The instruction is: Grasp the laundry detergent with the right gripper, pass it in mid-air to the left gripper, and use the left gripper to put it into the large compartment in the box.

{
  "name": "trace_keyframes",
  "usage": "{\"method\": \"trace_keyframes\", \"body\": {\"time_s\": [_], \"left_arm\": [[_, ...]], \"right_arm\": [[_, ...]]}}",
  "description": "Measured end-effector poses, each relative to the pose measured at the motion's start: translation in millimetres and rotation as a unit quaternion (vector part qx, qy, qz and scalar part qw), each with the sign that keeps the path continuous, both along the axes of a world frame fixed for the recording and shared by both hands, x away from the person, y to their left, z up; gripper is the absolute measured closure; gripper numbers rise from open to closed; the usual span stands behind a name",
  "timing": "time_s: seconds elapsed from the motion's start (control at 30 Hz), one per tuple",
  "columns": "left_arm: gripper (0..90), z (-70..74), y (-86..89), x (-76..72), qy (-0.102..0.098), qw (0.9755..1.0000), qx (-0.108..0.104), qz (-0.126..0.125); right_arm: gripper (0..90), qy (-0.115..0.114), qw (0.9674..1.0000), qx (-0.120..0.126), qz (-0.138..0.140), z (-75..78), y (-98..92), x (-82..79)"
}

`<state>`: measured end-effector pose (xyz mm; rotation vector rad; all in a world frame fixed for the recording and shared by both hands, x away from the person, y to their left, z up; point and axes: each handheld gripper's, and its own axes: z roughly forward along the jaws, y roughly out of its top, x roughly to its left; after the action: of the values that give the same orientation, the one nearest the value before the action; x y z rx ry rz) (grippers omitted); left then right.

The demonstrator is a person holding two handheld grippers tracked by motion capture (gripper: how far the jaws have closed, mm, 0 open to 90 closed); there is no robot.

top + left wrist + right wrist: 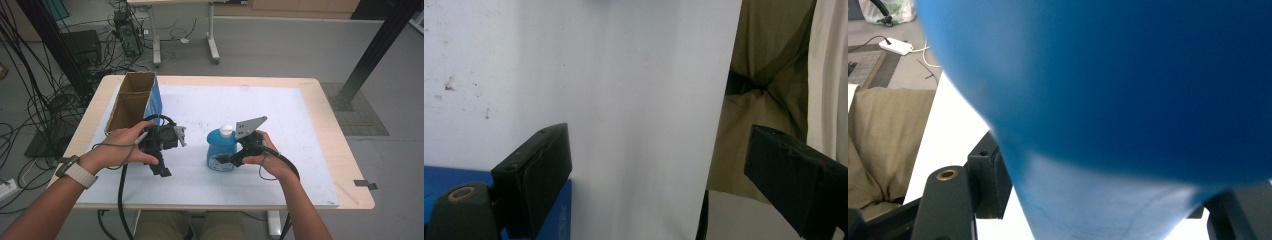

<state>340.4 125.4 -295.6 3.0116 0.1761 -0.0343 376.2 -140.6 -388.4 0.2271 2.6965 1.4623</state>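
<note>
1. A rounded blue plastic bottle (pixel 220 150) with a white cap is seen upright on the white mat (pixel 280 165), near the middle of the table and slightly toward the near edge.
2. The right gripper (pixel 226 159) is set against the bottle's right side, low on its body; in the right gripper view the smooth blue wall (pixel 1128 90) is pressed between the two black jaws, so the bottle is taken as grasped.
3. The left gripper (pixel 164 167) is held just left of the bottle, apart from it; in the left gripper view its blocky matte jaws are spread wide with nothing but mat between them.
4. A tall brown cardboard box (pixel 131 100) with a blue printed side and two open compartments stands at the far left of the mat, just beyond the left hand (pixel 122 145).
5. The pale wood table edge (pixel 350 170) is left showing around the mat; the right and far stretches of the mat lie bare, with ample room there.
6. The mat is marked with small dark specks (pixel 448 87) in the left gripper view.
7. The bottle's label is partly covered by the right gripper, and in the right gripper view the bottle is blurred and cut off by the frame; the contact of the right-hand jaw cannot be made out clearly.
</note>
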Motion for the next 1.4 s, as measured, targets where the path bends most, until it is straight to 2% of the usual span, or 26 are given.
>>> {"method": "trace_keyframes", "body": {"time_s": [0.7,1.4], "left_arm": [[12.4,-0.4,0.8,0.1,0.000,1.0000,-0.005,0.004],[12.4,-0.8,0.0,0.5,0.001,1.0000,-0.001,0.003]], "right_arm": [[36.0,-0.005,1.0000,0.004,-0.004,-3.5,-0.5,-0.4],[41.8,-0.007,0.9999,0.015,0.000,-6.1,-0.5,0.9]]}}
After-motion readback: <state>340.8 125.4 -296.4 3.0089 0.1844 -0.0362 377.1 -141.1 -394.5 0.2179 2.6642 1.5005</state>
